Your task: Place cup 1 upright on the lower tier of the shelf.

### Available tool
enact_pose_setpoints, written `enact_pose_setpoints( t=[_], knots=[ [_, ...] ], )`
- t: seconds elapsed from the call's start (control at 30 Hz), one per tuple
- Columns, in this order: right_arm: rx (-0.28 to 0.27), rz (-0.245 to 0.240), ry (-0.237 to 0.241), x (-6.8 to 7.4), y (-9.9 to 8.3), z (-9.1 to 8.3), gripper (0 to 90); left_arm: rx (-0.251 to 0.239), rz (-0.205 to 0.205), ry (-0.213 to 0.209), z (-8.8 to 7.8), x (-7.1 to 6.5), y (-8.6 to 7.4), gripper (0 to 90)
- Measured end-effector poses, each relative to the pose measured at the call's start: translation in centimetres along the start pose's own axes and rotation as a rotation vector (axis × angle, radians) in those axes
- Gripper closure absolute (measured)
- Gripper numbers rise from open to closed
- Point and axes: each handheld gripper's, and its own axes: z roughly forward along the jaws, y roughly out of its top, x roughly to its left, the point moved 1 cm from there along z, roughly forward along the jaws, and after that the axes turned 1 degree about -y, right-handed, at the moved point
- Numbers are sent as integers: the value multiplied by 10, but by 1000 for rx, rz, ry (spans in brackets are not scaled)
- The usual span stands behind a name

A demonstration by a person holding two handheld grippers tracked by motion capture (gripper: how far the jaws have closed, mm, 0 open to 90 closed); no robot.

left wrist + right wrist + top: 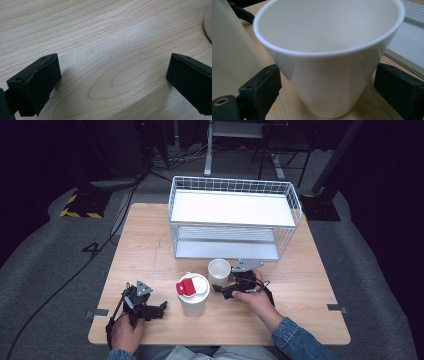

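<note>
An open white paper cup [329, 75] stood upright on the wooden table [310, 285], just in front of the lower shelf of a white wire rack [235, 215] and close beside a taller lidded cup [193, 295] with a red tab on its white lid. The right gripper [327, 87] had the open cup between its two black jaws, one jaw on each side of the cup's lower wall. In the right gripper view the left jaw sat at or very near the cup's side, while a thin gap seemed to remain at the right jaw; no dent showed in the paper wall, so the jaws stood partly closed around the cup without a plain squeeze on it. In the high view the person's right hand [255, 295], in a denim sleeve, held that gripper level just right of the cup, its grey three-cornered plate uppermost.

The lidded cup filled the left edge of the right gripper view as a pale blurred wall, apart from the open cup.

The left gripper [113, 82] rested low over bare table near the front left corner, its jaws spread wide with nothing but wood grain between them. The person's left hand [127, 330] held it well left of the lidded cup, a black cable trailing off the table edge. The rack's two shelves were bare and brightly lit.
</note>
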Motion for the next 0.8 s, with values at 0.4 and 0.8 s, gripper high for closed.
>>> enact_pose_setpoints(
  t=[0.4,0.8],
  knots=[
    [1,-34,-36,1,-5,11,227,-2,-3,6,-1,-1,-2,1],
    [1,-50,-38,1,-5,10,232,-2,-4,5,-1,-1,-2,1]
  ],
)
